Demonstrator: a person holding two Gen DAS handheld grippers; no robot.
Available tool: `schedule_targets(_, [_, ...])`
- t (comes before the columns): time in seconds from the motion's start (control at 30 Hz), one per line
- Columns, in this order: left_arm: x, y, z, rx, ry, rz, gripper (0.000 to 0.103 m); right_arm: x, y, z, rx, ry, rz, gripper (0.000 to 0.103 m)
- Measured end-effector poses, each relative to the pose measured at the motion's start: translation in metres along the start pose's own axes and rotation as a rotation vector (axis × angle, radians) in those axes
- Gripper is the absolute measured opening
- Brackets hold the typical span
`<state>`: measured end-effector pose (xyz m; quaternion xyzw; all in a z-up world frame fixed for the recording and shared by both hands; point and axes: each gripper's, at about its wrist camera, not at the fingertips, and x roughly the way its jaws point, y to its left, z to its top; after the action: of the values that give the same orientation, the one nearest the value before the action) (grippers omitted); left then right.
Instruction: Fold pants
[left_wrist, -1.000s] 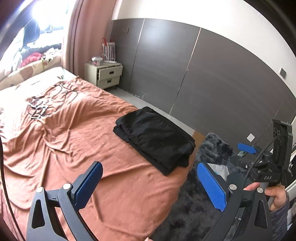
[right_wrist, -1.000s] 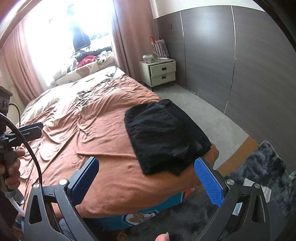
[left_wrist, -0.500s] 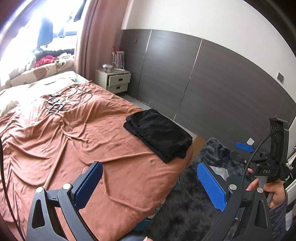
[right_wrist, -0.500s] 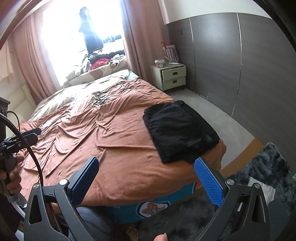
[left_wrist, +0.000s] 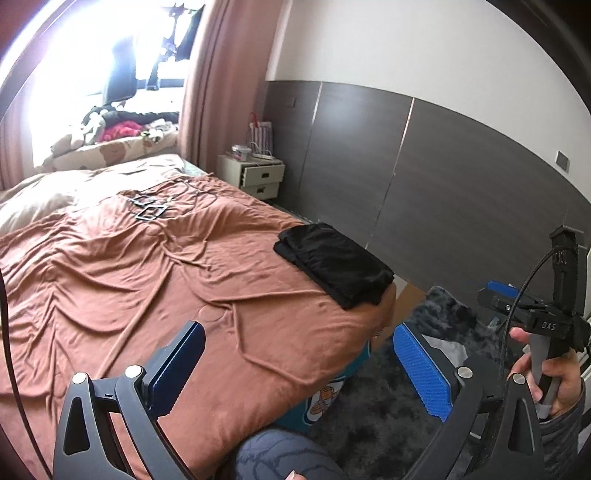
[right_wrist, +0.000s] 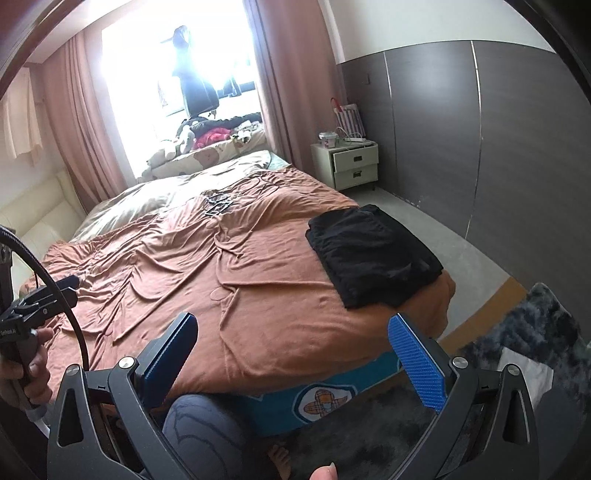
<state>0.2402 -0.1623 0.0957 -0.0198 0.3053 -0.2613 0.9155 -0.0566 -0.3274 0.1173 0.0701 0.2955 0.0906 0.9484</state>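
Observation:
The black pants (left_wrist: 334, 264) lie folded in a neat rectangle near the right front corner of the bed, on the rust-brown sheet (left_wrist: 147, 280). They also show in the right wrist view (right_wrist: 373, 251). My left gripper (left_wrist: 299, 365) is open and empty, held well back from the pants above the bed's foot edge. My right gripper (right_wrist: 291, 358) is open and empty, also well short of the pants. The right gripper shows in the left wrist view (left_wrist: 532, 314), held in a hand at the right.
A cream nightstand (right_wrist: 349, 164) stands by the dark wall panels. A dark shaggy rug (left_wrist: 388, 406) covers the floor at the bed's foot. Black cords (left_wrist: 149, 208) lie on the sheet farther up. Pillows and clothes pile by the window (right_wrist: 210, 136).
Both grippers have pulled back and up from the bed; the folded pants look smaller and farther away. The pants have not moved. Both stay open.

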Motion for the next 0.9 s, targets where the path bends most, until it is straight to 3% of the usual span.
schedule_targets(0.6, [-0.092, 0.035, -0.068, -0.086, -0.089, 0.169, 0.103, -0.011, 0.039, -0.044, 0.009, -0.022, 0.074, 0.103])
schedule_targets(0.9, [-0.117, 0.043, -0.101, -0.091, -0.108, 0.254, 0.103, 0.000, 0.058, -0.061, -0.004, -0.002, 0.098, 0.103])
